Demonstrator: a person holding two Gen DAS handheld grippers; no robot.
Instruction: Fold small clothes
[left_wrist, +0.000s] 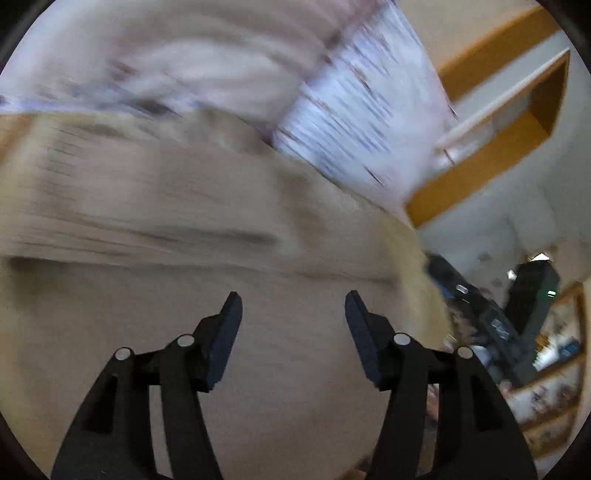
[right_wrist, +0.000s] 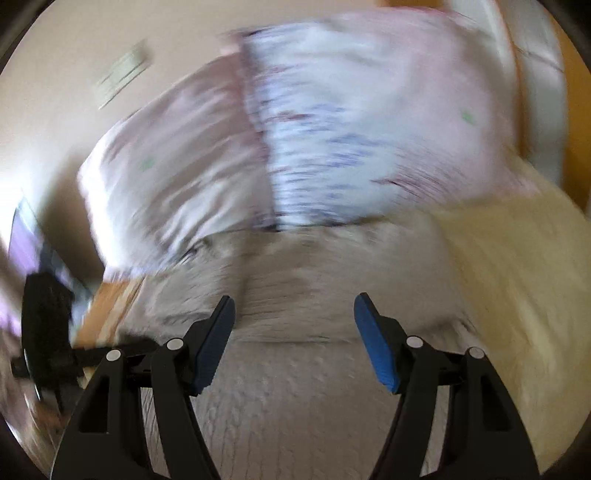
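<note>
Blur smears both wrist views, so fine detail is hard to tell. In the left wrist view, the left gripper sits at the lower middle of the frame with its jaws spread wide and nothing between them. A beige knitted garment fills the left and centre of that frame beneath it. Pink and white bedding lies across the top, and an orange-edged shelf shows at the upper right.

In the right wrist view, the other gripper shows as a dark shape at the far left edge. The right gripper at lower centre is likewise gaping and empty, above the same garment. A cream blanket lies to the right.

My guess is that the person is between folds, both tools free of the cloth. The next move probably calls for finding an edge or a corner of the knit and pinching it, once the picture steadies.
</note>
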